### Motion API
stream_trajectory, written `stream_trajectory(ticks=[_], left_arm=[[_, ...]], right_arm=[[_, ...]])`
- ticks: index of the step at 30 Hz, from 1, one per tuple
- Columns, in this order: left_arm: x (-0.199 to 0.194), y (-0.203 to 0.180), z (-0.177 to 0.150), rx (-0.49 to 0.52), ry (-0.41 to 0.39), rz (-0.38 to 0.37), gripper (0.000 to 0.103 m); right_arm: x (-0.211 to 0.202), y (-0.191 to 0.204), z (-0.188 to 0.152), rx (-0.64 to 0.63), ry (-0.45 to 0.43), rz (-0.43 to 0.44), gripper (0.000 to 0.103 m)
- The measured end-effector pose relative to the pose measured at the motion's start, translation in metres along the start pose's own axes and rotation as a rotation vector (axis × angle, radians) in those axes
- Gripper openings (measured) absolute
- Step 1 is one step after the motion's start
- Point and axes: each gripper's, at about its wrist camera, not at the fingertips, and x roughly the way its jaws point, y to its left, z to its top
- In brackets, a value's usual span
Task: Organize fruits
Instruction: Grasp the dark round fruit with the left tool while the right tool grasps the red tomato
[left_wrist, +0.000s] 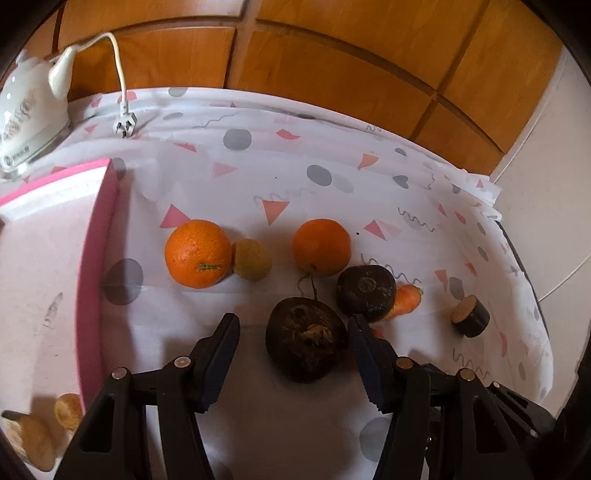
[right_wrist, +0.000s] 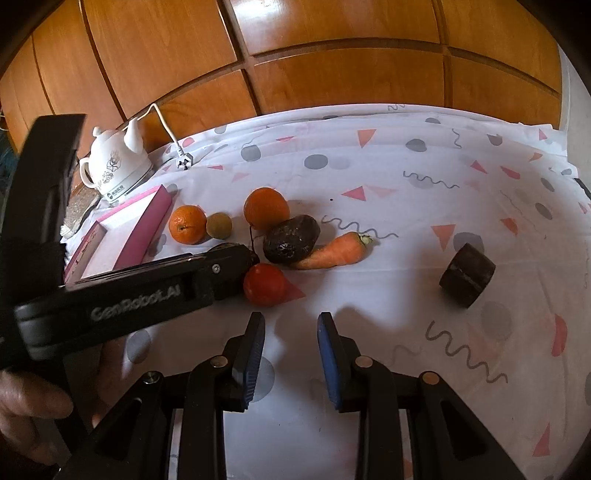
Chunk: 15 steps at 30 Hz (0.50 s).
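Two oranges (left_wrist: 198, 253) (left_wrist: 321, 246): bright, round, dimpled skin, green stem scar.

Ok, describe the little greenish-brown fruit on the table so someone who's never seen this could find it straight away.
Start at the pink tray at the left of the patterned tablecloth, near the white kettle. Just right of the tray lies an orange, and the small fruit lies right next to it, on its right. It is the only dull greenish-brown one, smaller than both oranges and lighter than the dark lumps nearby.
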Motion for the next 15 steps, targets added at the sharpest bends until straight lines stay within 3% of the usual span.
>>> stream_trajectory(ticks=[1,2,8,15], left_arm=[[0.000,-0.001,0.000,0.006,-0.003,-0.007,0.056],[0.000,-0.001,-0.001,0.011,0.000,-0.032,0.045],[-0.006,0.002,-0.006,-0.007,-0.009,-0.040,0.045],[-0.024,0.005,-0.022,-0.011,-0.059,0.071,0.045]], right_arm=[[0.001,0.000,0.001,-0.002,0.001,0.000,0.030],[0.002,0.001,0.001,-0.006,0.002,0.002,0.030],[0.007,0.007,0.007,-0.034,0.002,0.007,0.030],[0.019,0.014,0.011,-0.063,0.017,0.008,0.030]])
